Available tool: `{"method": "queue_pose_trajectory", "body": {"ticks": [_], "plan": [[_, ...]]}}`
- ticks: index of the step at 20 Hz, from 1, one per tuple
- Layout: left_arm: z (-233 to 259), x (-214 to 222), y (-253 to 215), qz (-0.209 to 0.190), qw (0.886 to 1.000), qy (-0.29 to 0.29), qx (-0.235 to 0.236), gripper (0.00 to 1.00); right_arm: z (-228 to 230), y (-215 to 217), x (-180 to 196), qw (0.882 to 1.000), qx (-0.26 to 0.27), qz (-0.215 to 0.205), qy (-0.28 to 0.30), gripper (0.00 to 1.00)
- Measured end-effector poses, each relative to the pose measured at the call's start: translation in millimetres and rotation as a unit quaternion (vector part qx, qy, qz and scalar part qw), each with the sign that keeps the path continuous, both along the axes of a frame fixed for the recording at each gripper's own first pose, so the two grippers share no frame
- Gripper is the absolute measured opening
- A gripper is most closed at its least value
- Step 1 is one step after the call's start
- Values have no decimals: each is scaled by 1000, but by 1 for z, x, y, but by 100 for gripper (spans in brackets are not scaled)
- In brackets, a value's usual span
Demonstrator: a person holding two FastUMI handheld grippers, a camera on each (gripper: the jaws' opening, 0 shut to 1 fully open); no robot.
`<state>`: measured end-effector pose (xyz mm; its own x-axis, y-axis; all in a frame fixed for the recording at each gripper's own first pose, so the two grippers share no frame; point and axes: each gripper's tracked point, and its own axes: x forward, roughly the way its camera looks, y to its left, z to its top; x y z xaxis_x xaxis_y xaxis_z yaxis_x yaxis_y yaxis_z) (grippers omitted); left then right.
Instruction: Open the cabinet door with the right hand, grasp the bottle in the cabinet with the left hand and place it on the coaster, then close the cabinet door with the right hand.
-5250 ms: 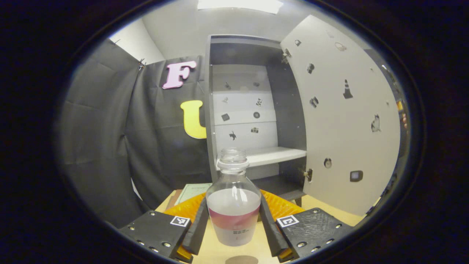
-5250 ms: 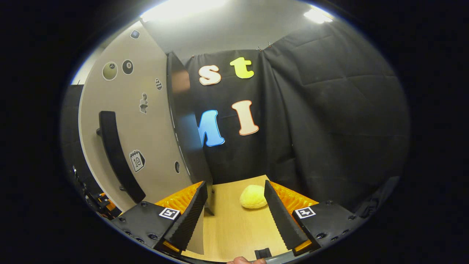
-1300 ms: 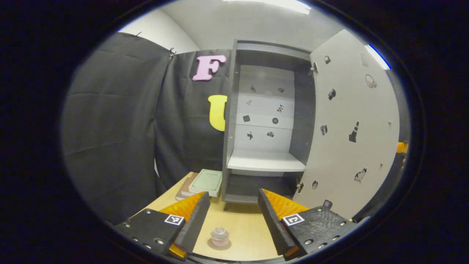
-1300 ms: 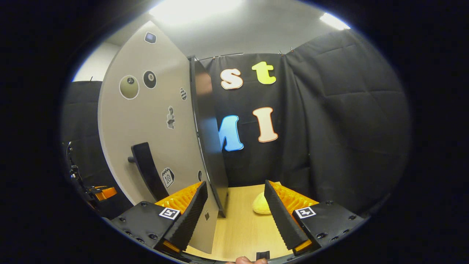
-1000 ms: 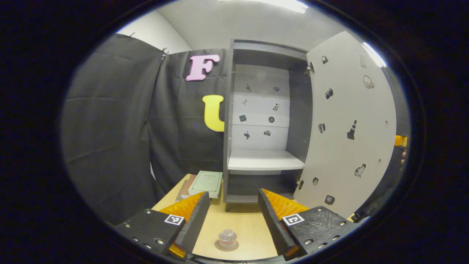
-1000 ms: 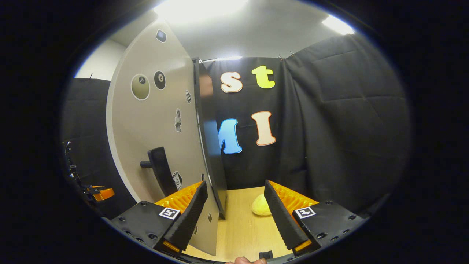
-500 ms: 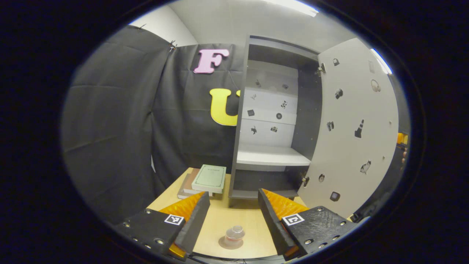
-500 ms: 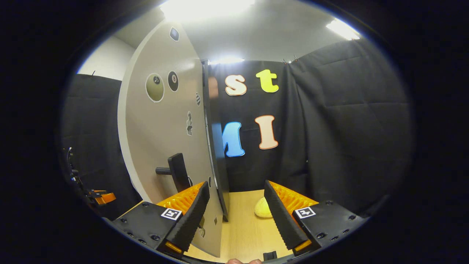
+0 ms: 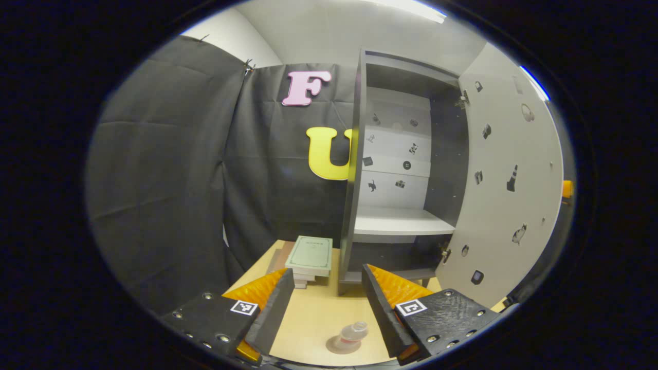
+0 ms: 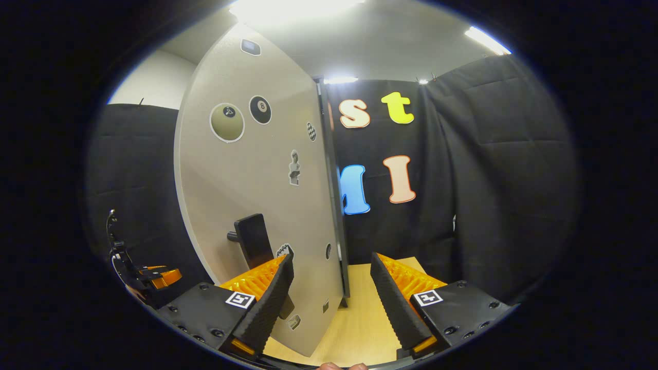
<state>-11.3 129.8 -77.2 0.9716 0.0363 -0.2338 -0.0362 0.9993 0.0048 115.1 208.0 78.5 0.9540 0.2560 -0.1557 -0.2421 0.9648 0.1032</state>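
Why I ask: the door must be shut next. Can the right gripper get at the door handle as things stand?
Probably yes: the right gripper is open, and the handle stands just left of it on the door, nothing between.

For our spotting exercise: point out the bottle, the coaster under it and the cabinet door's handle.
bottle (image 9: 353, 331), left gripper view, on its clear body.
coaster (image 9: 336, 347), left gripper view, on its bare left edge.
door handle (image 10: 253, 239), right gripper view, on the dark bar's face.
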Motion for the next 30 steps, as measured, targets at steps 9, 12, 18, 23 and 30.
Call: {"method": "queue_pose_trajectory", "body": {"ticks": [9, 12, 18, 23, 30], "plan": [[-10, 11, 32, -11, 1000, 10, 6, 82, 0, 31, 0, 1000, 3, 19, -6, 96], [-13, 13, 42, -12, 1000, 11, -3, 80, 0, 45, 3, 1000, 12, 27, -9, 96], [-18, 12, 68, -10, 1000, 18, 24, 82, -5, 82, 5, 998, 1, 65, -11, 96], [-11, 15, 67, -29, 1000, 6, 11, 82, -9, 104, 1, 997, 8, 73, -18, 93], [8, 19, 11, -76, 997, -21, 11, 82, -13, 65, 4, 1000, 10, 12, -13, 98]]}}
